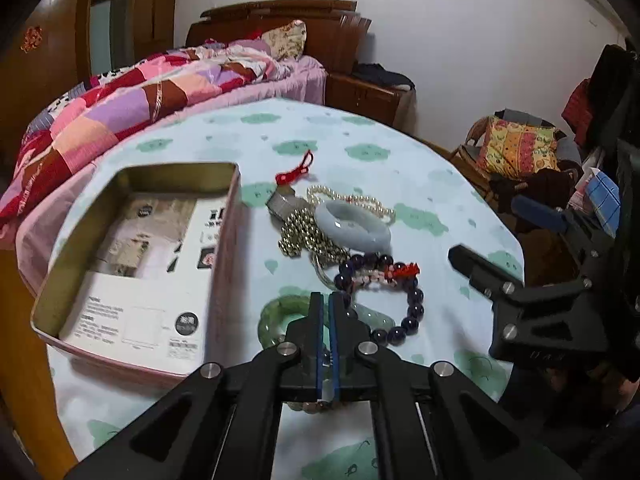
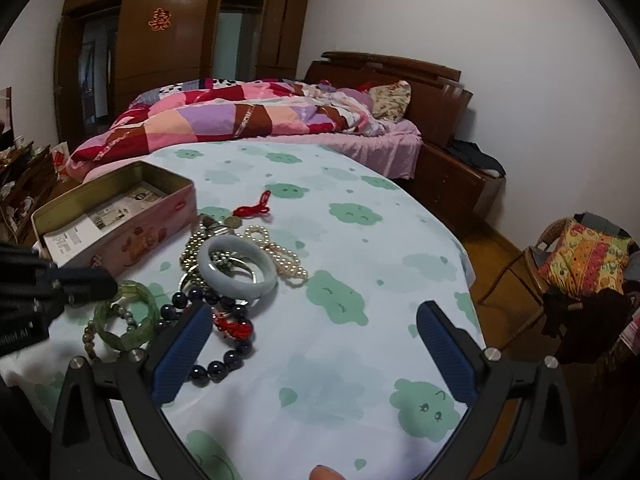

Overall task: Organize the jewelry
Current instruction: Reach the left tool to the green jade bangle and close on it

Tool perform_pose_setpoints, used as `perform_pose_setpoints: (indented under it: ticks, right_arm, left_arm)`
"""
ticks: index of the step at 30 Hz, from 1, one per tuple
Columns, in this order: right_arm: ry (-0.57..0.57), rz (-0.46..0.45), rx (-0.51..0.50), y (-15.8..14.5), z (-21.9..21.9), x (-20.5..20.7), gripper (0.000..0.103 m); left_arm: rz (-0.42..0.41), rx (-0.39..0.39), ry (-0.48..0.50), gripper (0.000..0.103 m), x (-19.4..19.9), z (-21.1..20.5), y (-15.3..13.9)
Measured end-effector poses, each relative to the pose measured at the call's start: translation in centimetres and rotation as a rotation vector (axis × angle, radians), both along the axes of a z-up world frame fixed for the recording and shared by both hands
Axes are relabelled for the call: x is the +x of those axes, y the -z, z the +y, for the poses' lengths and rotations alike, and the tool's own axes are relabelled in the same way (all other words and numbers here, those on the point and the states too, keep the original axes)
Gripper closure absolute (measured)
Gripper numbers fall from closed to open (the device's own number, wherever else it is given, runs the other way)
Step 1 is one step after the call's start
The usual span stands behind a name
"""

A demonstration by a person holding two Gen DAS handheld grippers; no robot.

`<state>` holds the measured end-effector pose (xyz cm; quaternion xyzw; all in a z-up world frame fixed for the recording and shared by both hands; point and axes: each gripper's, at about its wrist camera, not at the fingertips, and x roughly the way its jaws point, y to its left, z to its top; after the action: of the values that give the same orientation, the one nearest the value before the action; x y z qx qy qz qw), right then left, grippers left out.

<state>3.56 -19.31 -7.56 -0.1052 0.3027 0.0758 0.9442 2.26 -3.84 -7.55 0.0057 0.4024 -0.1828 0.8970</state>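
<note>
A pile of jewelry lies on the table beside an open tin box (image 1: 136, 184) (image 2: 120, 232). It holds a pale jade bangle (image 1: 352, 224) (image 2: 240, 264), a pearl string (image 1: 360, 200) (image 2: 280, 256), a gold bead chain (image 1: 300, 232), a dark purple bead bracelet (image 1: 412, 304) (image 2: 224, 360) with a red charm (image 2: 232, 326), and a red knot pendant (image 1: 296, 170) (image 2: 256, 208). My left gripper (image 1: 326, 304) is shut over a green jade bracelet (image 1: 276, 316) (image 2: 128, 320); whether it grips it is unclear. My right gripper (image 2: 316, 332) is open and empty, its left finger beside the purple beads.
The table carries a pale cloth with green cloud prints (image 2: 360, 240). A paper sheet (image 1: 140, 280) lies in the tin. A bed with a patchwork quilt (image 2: 240, 120) stands behind. A chair with a yellow cushion (image 2: 580, 256) stands off the right edge.
</note>
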Motion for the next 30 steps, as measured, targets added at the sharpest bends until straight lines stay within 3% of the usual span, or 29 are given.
perform_pose_setpoints:
  ticks: [4, 9, 12, 13, 14, 19, 22, 27, 30]
  right_arm:
    - [-0.029, 0.003, -0.015, 0.2, 0.9, -0.2, 0.004]
    - [-0.027, 0.001, -0.024, 0.3, 1.0, -0.3, 0.003]
    - [-0.017, 0.004, -0.015, 0.4, 0.8, -0.2, 0.003]
    - [-0.015, 0.005, -0.012, 0.4, 0.7, -0.2, 0.003]
    - [-0.012, 0.006, -0.01, 0.4, 0.7, -0.1, 0.003]
    - [-0.013, 0.006, -0.01, 0.5, 0.5, -0.1, 0.003]
    - [-0.017, 0.003, -0.014, 0.5, 0.5, -0.2, 0.003]
    - [-0.015, 0.007, -0.014, 0.6, 0.6, -0.2, 0.003]
    - [-0.018, 0.005, -0.022, 0.5, 0.8, -0.3, 0.003]
  left_arm:
    - [-0.007, 0.003, 0.007, 0.103, 0.1, 0.2, -0.2]
    - [0.028, 0.068, 0.003, 0.102, 0.6, -0.7, 0.7]
    - [0.066, 0.063, 0.026, 0.07, 0.6, -1.2, 1.4]
    - [0.063, 0.071, 0.028, 0.052, 0.5, -1.3, 1.4]
    - [0.053, 0.077, 0.026, 0.046, 0.3, -1.4, 1.3]
    - [0.041, 0.077, 0.046, 0.048, 0.0, -1.4, 1.4]
    - [0.072, 0.098, 0.066, 0.085, 0.1, -1.8, 2.2]
    - [0.099, 0.115, 0.126, 0.086, 0.0, -2.8, 3.0]
    - [0.132, 0.113, 0.11, 0.086, 0.4, -2.5, 3.8]
